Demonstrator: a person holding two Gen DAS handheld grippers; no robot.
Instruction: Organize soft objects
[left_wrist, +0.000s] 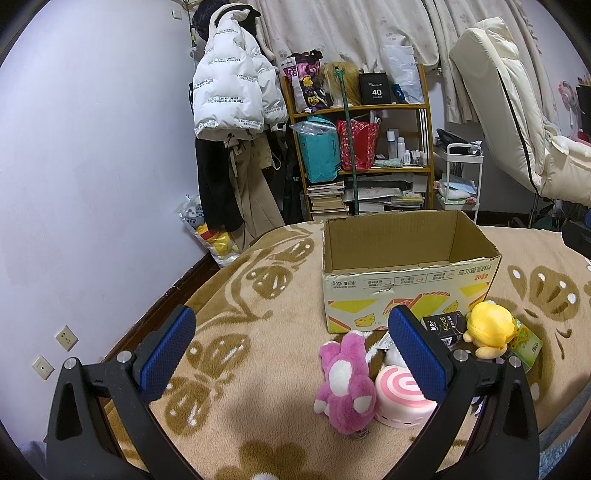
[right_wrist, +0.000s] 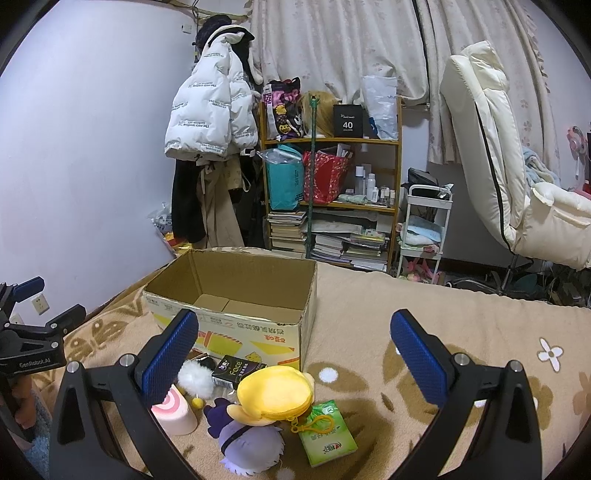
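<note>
Left gripper (left_wrist: 291, 345): jaws spread wide, holding nothing, hovering over the patterned blanket (left_wrist: 229, 332).
Right gripper (right_wrist: 293, 349): jaws also wide apart and empty; the left gripper shows at this view's left edge.
Cardboard box (left_wrist: 406, 273): open-topped and empty, standing ahead of both grippers; ahead and right of the left one, ahead and left of the right one.
Pink plush (left_wrist: 345, 384): lying between the left gripper's fingers, nearer the right finger, touching the pink swirl cake toy (left_wrist: 400, 400).
Pink swirl cake toy: partly hidden behind the left gripper's right finger; beside the right gripper's left finger in the other view.
Yellow plush (right_wrist: 275, 393): between the right gripper's fingers, resting against a purple plush (right_wrist: 249, 441).
Green tissue pack (right_wrist: 327, 434): just right of the yellow plush.
Black "Face" pack (right_wrist: 236, 371): against the box front.
White pompom (right_wrist: 194, 378): just beside the right gripper's left finger.
</note>
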